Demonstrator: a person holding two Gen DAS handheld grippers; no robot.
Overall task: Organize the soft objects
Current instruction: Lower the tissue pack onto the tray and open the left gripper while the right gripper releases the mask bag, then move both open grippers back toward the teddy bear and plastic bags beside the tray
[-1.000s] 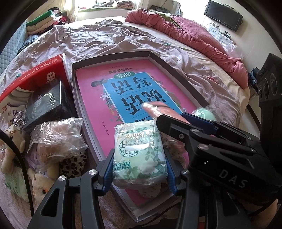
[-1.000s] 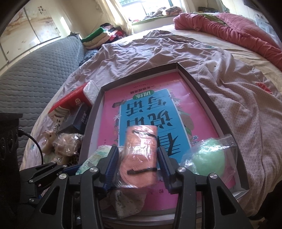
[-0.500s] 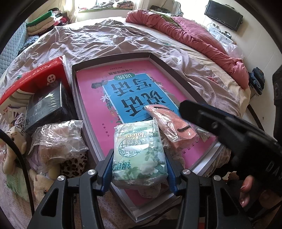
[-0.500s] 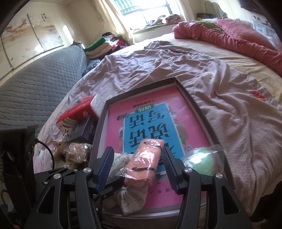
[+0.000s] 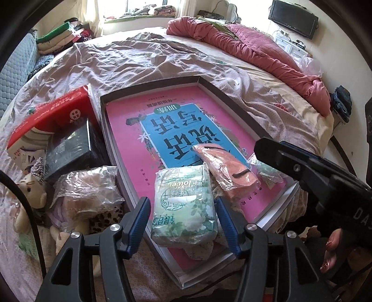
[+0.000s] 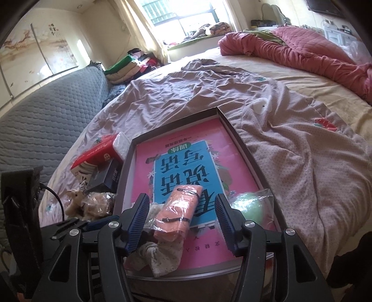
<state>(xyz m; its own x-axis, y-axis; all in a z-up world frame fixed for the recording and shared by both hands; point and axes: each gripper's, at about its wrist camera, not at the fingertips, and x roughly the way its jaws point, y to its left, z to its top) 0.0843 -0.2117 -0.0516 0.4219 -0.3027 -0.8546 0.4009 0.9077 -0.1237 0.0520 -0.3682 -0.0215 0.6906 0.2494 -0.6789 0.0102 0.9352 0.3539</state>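
Left gripper (image 5: 183, 220) fingers apart around the green floral plastic tissue pack (image 5: 184, 206); right gripper (image 6: 182, 220) fingers apart around the bagged orange cloth roll (image 6: 179, 213); both lie in the shallow grey-rimmed pink tray (image 6: 241, 144).

Daylight enters through the window (image 6: 176, 16) at the far side of the room; the glass is overexposed in both views, and the curtain edges wash out. The bed (image 6: 290, 120) is brightly and evenly lit, with soft shadows in the sheet folds. Specular glare shows on the plastic-wrapped packet (image 5: 183, 204) and on the clear bag (image 5: 86, 188) beside the tray. The tray wall (image 5: 232, 102) casts a narrow shadow inward. Fisheye distortion bends straight edges strongly toward the borders, and black vignetting fills all corners. Focus is sharp centrally; the near hand-held gripper (image 6: 182, 223) bodies are dark and underexposed, slightly soft.
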